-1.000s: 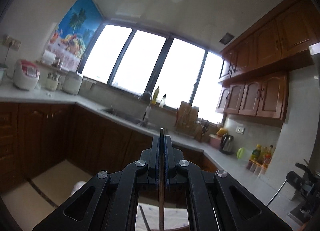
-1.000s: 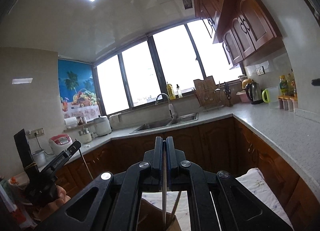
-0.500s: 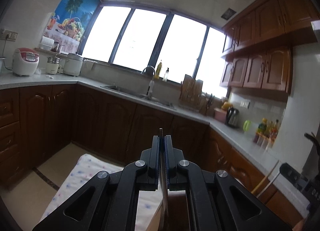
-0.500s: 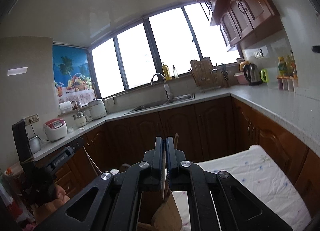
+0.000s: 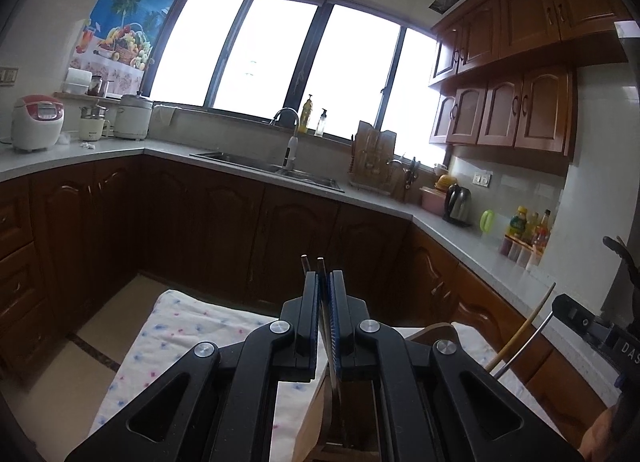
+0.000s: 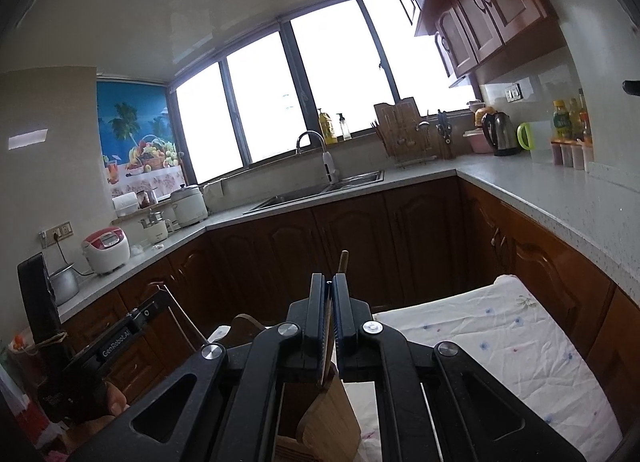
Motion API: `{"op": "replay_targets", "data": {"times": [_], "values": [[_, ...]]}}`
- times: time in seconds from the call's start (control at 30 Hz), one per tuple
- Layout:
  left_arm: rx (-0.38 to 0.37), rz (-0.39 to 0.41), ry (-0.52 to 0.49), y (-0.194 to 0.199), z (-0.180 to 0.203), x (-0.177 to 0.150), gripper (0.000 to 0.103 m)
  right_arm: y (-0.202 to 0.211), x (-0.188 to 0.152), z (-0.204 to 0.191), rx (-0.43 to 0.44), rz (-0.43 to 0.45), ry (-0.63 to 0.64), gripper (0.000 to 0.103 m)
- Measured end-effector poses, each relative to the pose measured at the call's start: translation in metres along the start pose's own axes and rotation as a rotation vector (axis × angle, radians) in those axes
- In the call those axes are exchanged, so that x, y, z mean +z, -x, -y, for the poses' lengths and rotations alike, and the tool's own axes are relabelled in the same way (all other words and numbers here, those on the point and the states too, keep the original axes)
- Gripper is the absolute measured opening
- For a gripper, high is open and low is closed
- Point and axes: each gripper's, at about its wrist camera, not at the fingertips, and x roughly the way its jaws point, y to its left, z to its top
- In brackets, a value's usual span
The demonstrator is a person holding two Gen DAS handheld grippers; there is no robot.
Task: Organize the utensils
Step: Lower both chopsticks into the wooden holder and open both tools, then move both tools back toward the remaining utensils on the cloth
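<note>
If the left hand-held gripper [image 5: 325,282], pinching dark chopsticks [image 5: 316,266], tilts, they could miss the wooden holder [image 5: 434,332].

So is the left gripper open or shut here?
Shut on the chopsticks: the left gripper has its jaws nearly together, and the thin dark sticks run between them and stick out past the tips.
</note>
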Motion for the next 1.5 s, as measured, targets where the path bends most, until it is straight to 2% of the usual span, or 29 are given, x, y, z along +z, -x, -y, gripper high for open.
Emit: {"op": "replay_targets", "data": {"times": [0.13, 0.17, 0.23, 0.27, 0.3, 0.33, 0.37, 0.4, 0.47, 0.53, 0.63, 0.87, 1.2, 1.5], "values": [[-0.007, -0.020, 0.006, -0.001, -0.002, 0.003, 0.004, 0.002, 0.001, 0.003, 0.013, -0.002, -0.020, 0.010], [-0.012, -0.026, 0.006, -0.002, -0.002, 0.003, 0.004, 0.003, 0.002, 0.004, 0.015, -0.002, -0.025, 0.015], [-0.013, -0.040, 0.003, -0.002, -0.003, 0.006, 0.008, 0.008, 0.003, 0.005, 0.017, 0.011, -0.037, 0.041], [-0.016, -0.044, 0.004, 0.000, -0.003, 0.007, 0.016, 0.011, 0.003, 0.005, 0.023, 0.019, -0.043, 0.061], [-0.021, -0.045, 0.006, 0.002, -0.004, 0.008, 0.022, 0.015, 0.004, 0.006, 0.027, 0.030, -0.051, 0.070], [-0.018, -0.039, 0.010, 0.006, -0.005, 0.010, 0.032, 0.019, 0.005, 0.007, 0.032, 0.040, -0.059, 0.071], [-0.015, -0.033, 0.010, 0.009, -0.005, 0.010, 0.038, 0.022, 0.006, 0.007, 0.036, 0.044, -0.066, 0.072], [-0.012, -0.029, 0.010, 0.013, -0.006, 0.011, 0.041, 0.026, 0.008, 0.008, 0.048, 0.046, -0.078, 0.073], [-0.016, -0.037, 0.013, 0.020, -0.005, 0.008, 0.056, 0.031, 0.009, 0.009, 0.061, 0.047, -0.095, 0.078], [-0.021, -0.040, 0.008, 0.028, -0.005, 0.007, 0.060, 0.039, 0.010, 0.009, 0.072, 0.045, -0.105, 0.079], [-0.019, -0.056, -0.020, 0.043, -0.002, 0.003, 0.076, 0.051, 0.007, 0.008, 0.084, 0.037, -0.108, 0.082], [-0.009, -0.121, -0.094, 0.085, 0.002, -0.005, 0.079, 0.084, -0.009, 0.005, 0.095, 0.010, -0.101, 0.086], [0.011, -0.262, -0.149, 0.135, 0.002, -0.013, 0.079, 0.131, -0.038, 0.013, 0.084, -0.048, -0.117, 0.087], [0.012, -0.350, -0.186, 0.168, 0.004, -0.016, 0.080, 0.154, -0.071, 0.011, 0.043, -0.141, -0.089, 0.087]]}}
